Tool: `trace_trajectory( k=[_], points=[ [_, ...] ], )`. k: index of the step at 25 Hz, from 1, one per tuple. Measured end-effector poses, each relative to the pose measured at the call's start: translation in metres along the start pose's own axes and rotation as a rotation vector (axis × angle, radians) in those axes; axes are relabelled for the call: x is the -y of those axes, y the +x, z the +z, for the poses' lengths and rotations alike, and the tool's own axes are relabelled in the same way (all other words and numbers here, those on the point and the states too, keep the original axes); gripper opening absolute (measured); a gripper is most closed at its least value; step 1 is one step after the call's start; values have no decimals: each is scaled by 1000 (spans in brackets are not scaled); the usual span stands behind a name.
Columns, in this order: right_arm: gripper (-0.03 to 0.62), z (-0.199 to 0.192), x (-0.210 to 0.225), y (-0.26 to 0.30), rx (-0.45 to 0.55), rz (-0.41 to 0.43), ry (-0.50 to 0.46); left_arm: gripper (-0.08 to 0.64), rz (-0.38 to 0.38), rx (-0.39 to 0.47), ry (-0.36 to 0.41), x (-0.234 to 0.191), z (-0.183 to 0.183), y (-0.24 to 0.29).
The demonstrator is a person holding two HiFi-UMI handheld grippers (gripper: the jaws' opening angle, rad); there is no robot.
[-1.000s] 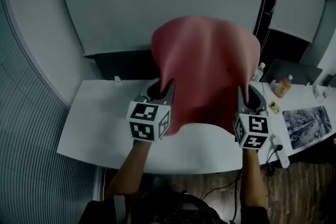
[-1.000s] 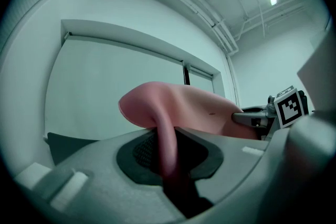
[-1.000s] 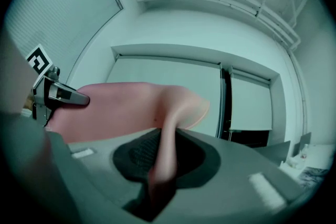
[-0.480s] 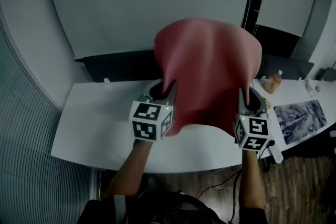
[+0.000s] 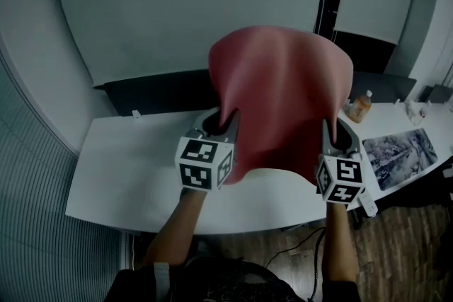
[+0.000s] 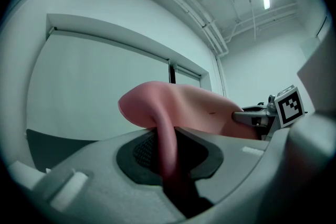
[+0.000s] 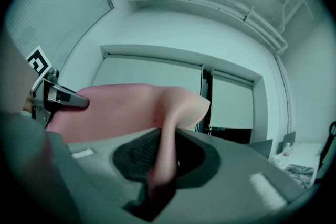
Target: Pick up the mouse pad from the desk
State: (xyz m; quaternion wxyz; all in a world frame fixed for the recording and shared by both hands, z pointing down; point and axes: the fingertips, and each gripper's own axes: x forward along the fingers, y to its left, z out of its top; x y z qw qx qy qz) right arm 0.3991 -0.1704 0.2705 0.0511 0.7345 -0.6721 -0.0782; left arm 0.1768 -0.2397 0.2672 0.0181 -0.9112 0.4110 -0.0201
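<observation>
A large pink mouse pad (image 5: 283, 95) hangs in the air above the white desk (image 5: 127, 173), draped between both grippers. My left gripper (image 5: 228, 117) is shut on the pad's left edge, and the pink sheet (image 6: 165, 139) runs up between its jaws. My right gripper (image 5: 329, 125) is shut on the right edge, where the pad (image 7: 168, 134) is pinched the same way. The far part of the pad curls over toward the wall. In the left gripper view the right gripper (image 6: 252, 118) shows beyond the pad; in the right gripper view the left gripper (image 7: 58, 97) does.
A patterned mat (image 5: 400, 155), a bottle (image 5: 359, 107) and small items lie at the desk's right end. A white power strip (image 5: 368, 204) hangs at the front right edge. Behind the desk stand a dark panel (image 5: 156, 92) and a wall with blinds.
Both grippers have kept their grip on the pad. The view has shifted: the desk and the items on it have slid to the right and lower in the head view.
</observation>
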Motion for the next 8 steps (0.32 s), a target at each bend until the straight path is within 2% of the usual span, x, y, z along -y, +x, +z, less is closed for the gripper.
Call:
trace_trajectory(
  k=[8],
  points=[
    [81,2,12,-3,7,-12,-1,71,-8,5,3,9,3,6]
  ],
)
